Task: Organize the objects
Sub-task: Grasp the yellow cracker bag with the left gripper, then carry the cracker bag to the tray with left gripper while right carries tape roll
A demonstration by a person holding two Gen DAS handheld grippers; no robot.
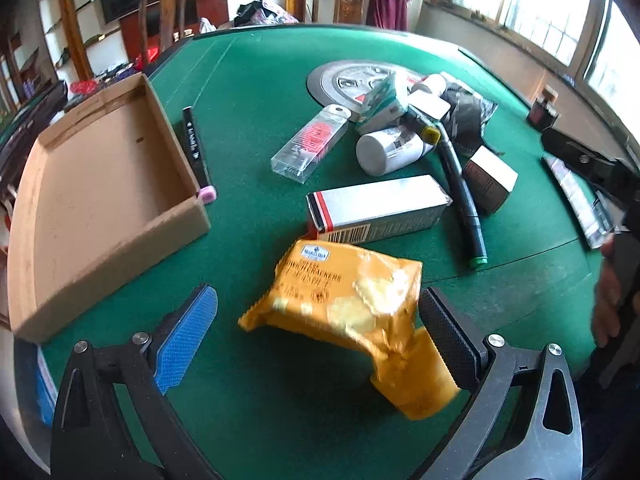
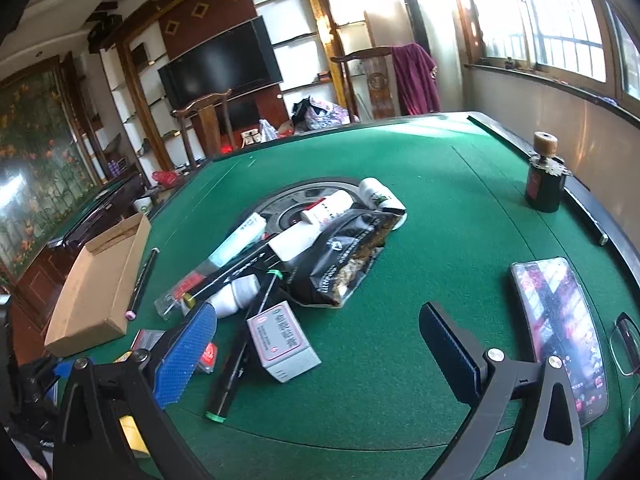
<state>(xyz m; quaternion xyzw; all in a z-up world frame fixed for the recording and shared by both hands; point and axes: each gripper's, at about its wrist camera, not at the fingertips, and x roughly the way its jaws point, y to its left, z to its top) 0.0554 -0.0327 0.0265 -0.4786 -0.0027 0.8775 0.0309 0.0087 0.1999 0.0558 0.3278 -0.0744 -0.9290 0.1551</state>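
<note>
- Nothing lay in the shallow brown cardboard box [image 1: 108, 184] at the left; the task had barely begun.
- The left gripper [image 1: 316, 332], jaws apart, straddled a yellow cracker packet [image 1: 348, 312], unclamped.
- The right gripper [image 2: 316, 344] hung wide open near the heaped boxes and bottles [image 2: 296, 248] in the middle.

Matt cardboard box [image 1: 108, 184], green felt table [image 1: 256, 80]

One cardboard tray [image 1: 100, 184], one yellow cracker packet [image 1: 352, 304], three markers [image 1: 196, 148], perhaps four small boxes [image 1: 376, 208] in the blurred heap, one phone [image 2: 560, 332].
</note>
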